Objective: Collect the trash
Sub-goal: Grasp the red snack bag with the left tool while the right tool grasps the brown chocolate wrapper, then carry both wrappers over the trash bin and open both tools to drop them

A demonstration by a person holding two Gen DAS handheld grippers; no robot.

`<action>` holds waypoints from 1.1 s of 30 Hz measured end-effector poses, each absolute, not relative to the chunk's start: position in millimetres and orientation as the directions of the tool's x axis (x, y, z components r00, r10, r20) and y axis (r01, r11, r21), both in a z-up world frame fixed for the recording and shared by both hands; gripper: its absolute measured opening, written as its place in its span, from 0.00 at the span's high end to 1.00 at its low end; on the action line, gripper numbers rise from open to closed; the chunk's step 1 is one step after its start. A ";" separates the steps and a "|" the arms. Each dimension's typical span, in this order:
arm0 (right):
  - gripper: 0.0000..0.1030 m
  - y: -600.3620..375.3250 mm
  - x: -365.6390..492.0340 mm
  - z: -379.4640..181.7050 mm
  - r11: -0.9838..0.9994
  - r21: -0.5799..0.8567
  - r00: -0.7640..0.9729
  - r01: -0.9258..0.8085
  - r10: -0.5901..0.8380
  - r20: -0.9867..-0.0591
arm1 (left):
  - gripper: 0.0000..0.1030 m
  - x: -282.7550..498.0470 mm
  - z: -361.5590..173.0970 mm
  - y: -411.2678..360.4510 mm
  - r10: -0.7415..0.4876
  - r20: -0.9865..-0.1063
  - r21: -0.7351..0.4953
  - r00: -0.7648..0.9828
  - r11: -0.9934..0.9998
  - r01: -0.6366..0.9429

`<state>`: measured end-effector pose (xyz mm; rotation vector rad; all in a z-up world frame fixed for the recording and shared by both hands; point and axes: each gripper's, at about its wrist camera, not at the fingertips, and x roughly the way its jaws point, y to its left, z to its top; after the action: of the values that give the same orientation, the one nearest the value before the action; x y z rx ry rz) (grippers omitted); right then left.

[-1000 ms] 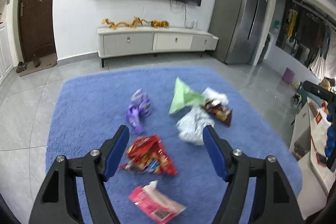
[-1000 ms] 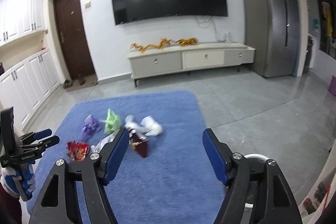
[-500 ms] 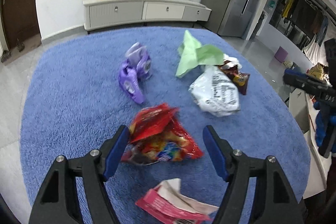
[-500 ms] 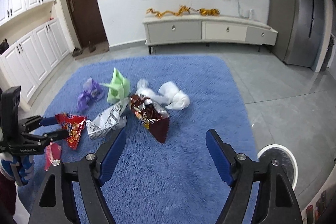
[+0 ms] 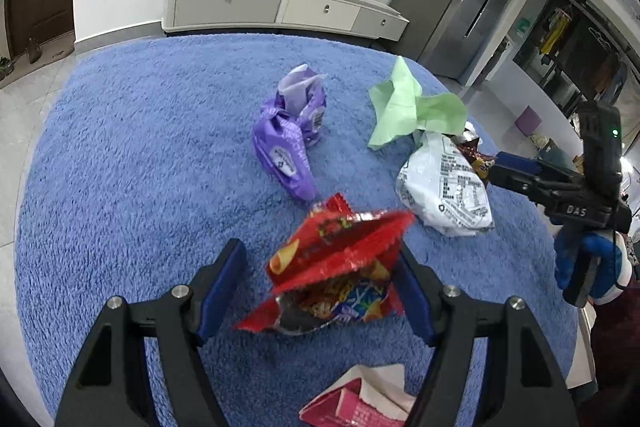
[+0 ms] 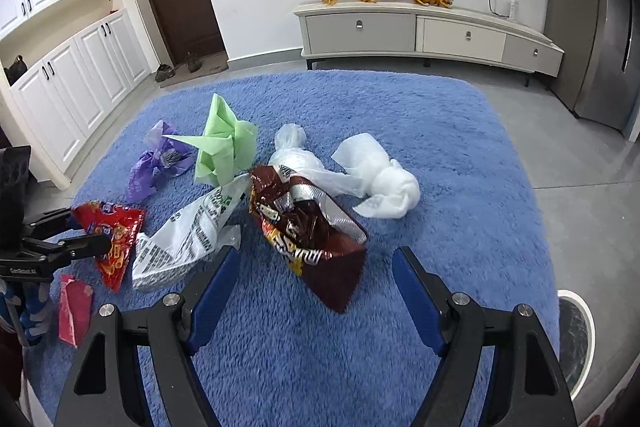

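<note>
Change, left view: I see the litter much larger and lower in frame than a second ago; the TV is almost gone off the top, and the red bag now sits between my fingers instead of ahead of them.
Change, right view: the rug fills more of the frame and the brown bag has come from beyond my left finger to the gap between both.
Left gripper (image 5: pixel 320 291): jaws stand wide apart; the red bag (image 5: pixel 336 267) lies between them, its right edge at or against the right finger, well clear of the left one. I cannot tell whether it touches. Nothing is gripped.
Right gripper (image 6: pixel 316 287): jaws are wide, a little wider than a second ago; the brown bag (image 6: pixel 312 235) lies in the gap, nearer 12 o'clock, touching neither finger. It holds nothing.
Rug (image 5: pixel 140 167): blue, carries all the trash.
Purple wrapper (image 5: pixel 292 147): at 11 o'clock from the red bag, apart from it.
Green paper (image 5: pixel 404 111): at 1 o'clock, resting on the white bag.
White bag (image 5: pixel 448 187): at 2 o'clock from the red bag, just beside it.
Pink packet (image 5: pixel 360 403): at 6 o'clock, bottom edge of the left view.
Clear plastic (image 6: pixel 376 179): at 1 o'clock from the brown bag, touching it.
</note>
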<state>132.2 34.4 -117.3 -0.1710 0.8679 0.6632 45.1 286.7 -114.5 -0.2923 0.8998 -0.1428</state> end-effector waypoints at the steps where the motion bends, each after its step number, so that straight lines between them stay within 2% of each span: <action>1: 0.25 34.9 133.8 -118.0 0.788 0.122 0.460 -0.603 0.469 -0.754 | 0.31 46.4 -114.7 284.9 -0.244 -0.751 -0.304 0.613 0.953 0.006; 6: 0.25 34.8 144.6 -119.8 0.784 0.131 0.453 -0.607 0.476 -0.754 | 0.34 53.3 -115.0 274.9 -0.222 -0.765 -0.267 0.604 0.964 0.016; 8: 0.26 36.3 146.3 -122.4 0.779 0.143 0.440 -0.610 0.483 -0.757 | 0.52 53.8 -114.7 272.4 -0.212 -0.768 -0.255 0.604 0.967 0.015; 10: 0.39 38.2 147.9 -126.6 0.776 0.150 0.425 -0.613 0.484 -0.765 | 0.58 52.6 -112.8 273.6 -0.206 -0.767 -0.257 0.608 0.966 0.004; 11: 0.50 38.6 148.2 -128.3 0.772 0.159 0.416 -0.616 0.489 -0.767 | 0.61 51.7 -111.6 273.9 -0.203 -0.765 -0.257 0.611 0.966 0.000; 14: 0.60 34.1 144.2 -127.9 0.770 0.169 0.425 -0.615 0.504 -0.752 | 0.68 46.7 -104.2 273.7 -0.196 -0.755 -0.257 0.626 0.966 -0.008; 18: 0.73 23.8 129.4 -117.8 0.765 0.178 0.442 -0.619 0.526 -0.727 | 0.72 37.7 -92.0 270.8 -0.191 -0.732 -0.266 0.654 0.964 -0.016; 21: 0.76 14.1 114.3 -110.0 0.764 0.175 0.456 -0.621 0.533 -0.713 | 0.73 30.5 -84.4 266.4 -0.185 -0.717 -0.271 0.672 0.962 -0.024; 33: 0.77 -45.1 57.8 -72.9 0.805 0.193 0.542 -0.561 0.533 -0.650 | 0.74 -6.0 -35.6 251.1 -0.163 -0.633 -0.289 0.757 0.957 -0.036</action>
<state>57.8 -45.1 -72.9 -0.0396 0.7575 0.6499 -6.0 251.1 -35.6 -0.2942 0.7118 -0.0698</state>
